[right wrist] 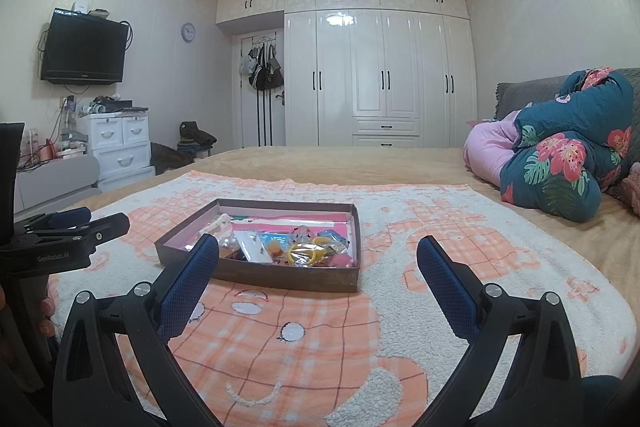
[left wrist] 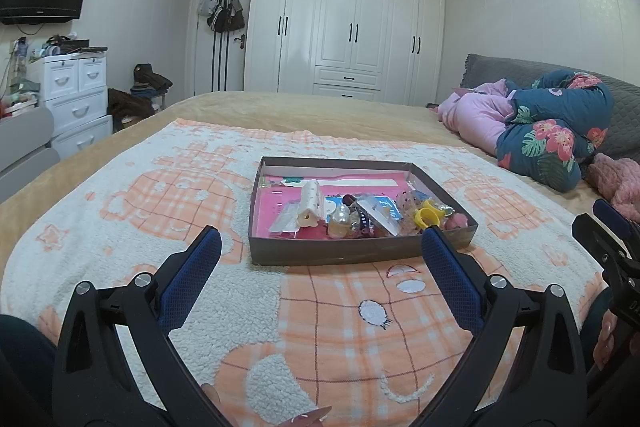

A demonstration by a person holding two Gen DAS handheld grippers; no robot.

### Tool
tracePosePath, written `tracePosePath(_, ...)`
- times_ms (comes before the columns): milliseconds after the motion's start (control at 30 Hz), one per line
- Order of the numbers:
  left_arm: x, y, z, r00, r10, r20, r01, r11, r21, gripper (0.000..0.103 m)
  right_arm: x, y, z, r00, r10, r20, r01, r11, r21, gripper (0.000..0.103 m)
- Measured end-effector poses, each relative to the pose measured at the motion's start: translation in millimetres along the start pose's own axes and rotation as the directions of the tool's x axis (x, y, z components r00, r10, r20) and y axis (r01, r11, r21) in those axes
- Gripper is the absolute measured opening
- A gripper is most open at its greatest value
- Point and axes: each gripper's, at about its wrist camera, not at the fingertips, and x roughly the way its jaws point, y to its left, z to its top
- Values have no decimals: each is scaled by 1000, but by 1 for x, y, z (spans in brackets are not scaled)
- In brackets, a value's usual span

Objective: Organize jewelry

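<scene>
Your left tool [left wrist: 320, 239] gaped wide, gripping nothing | your right tool [right wrist: 318, 247] likewise wide and empty | jewelry box [left wrist: 352, 253] sat mid-blanket [left wrist: 160, 187] on the bed, trinkets heaped toward its right end, just beyond both tools

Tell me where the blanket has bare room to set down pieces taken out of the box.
Bare blanket lies between the box and both open grippers, also left and right of the box. The box's right half is crowded.
</scene>
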Motion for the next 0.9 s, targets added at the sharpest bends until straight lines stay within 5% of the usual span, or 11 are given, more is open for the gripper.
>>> tracePosePath(900, 0, 2, 3, 1000, 3, 7, -3, 1000, 2, 92, -1, 1, -1, 1000, -1, -1, 1, 1000, 4, 97)
